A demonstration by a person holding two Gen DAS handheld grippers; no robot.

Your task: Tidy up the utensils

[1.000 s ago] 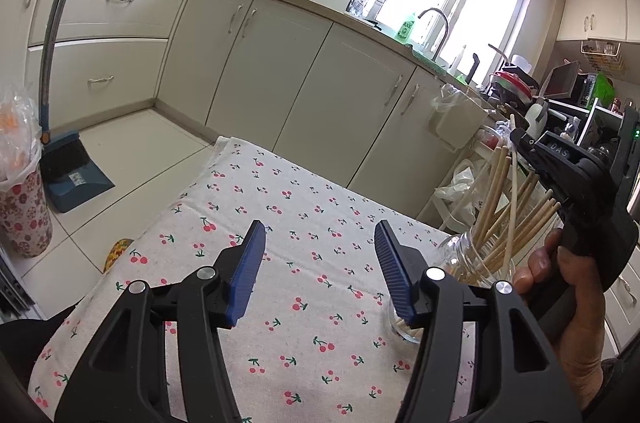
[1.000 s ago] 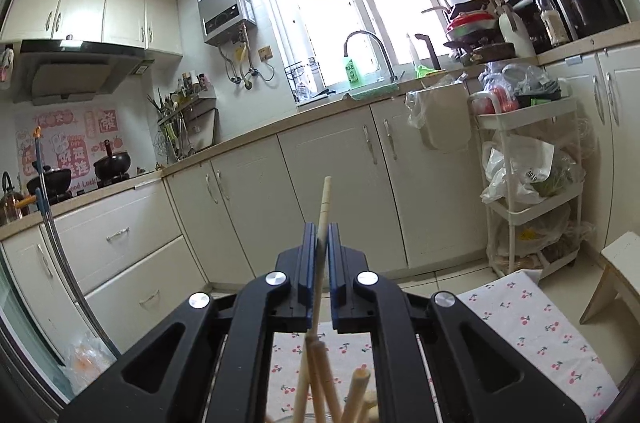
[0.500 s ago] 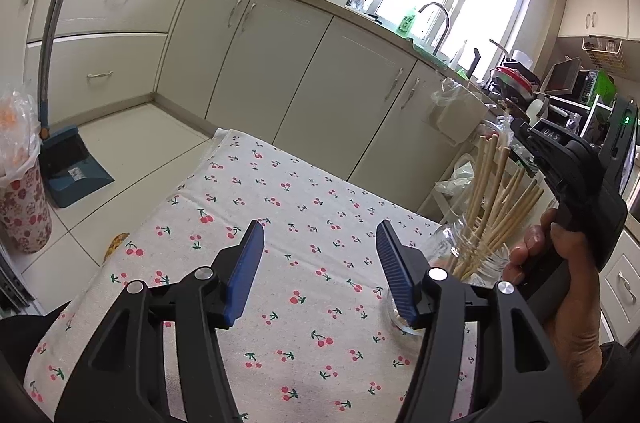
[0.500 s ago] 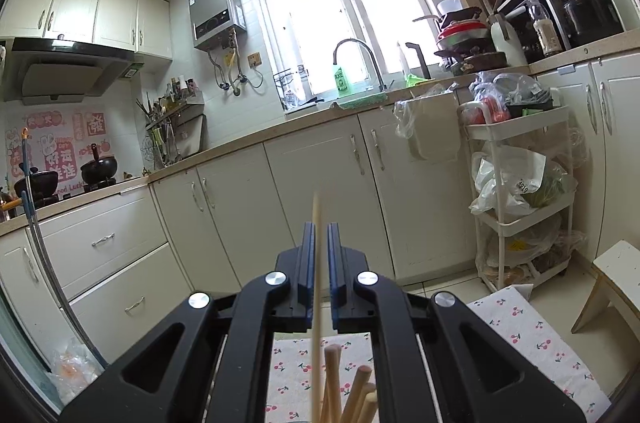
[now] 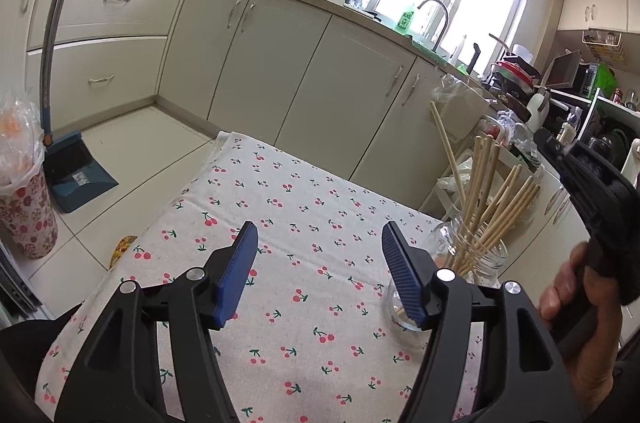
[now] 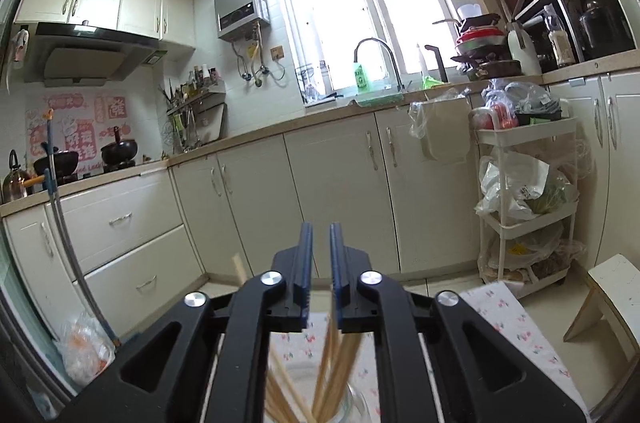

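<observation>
Beside one jar of about ten chopsticks, both claws, left and right, gape empty.

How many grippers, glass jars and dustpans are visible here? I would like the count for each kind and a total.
grippers: 2 (left gripper, right gripper)
glass jar: 1
dustpan: 1
Total: 4

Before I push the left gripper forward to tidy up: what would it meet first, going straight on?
Probably the cherry-print tablecloth: the open left gripper points slightly down at bare cloth. The glass jar sits off to its right, outside that line.
</observation>
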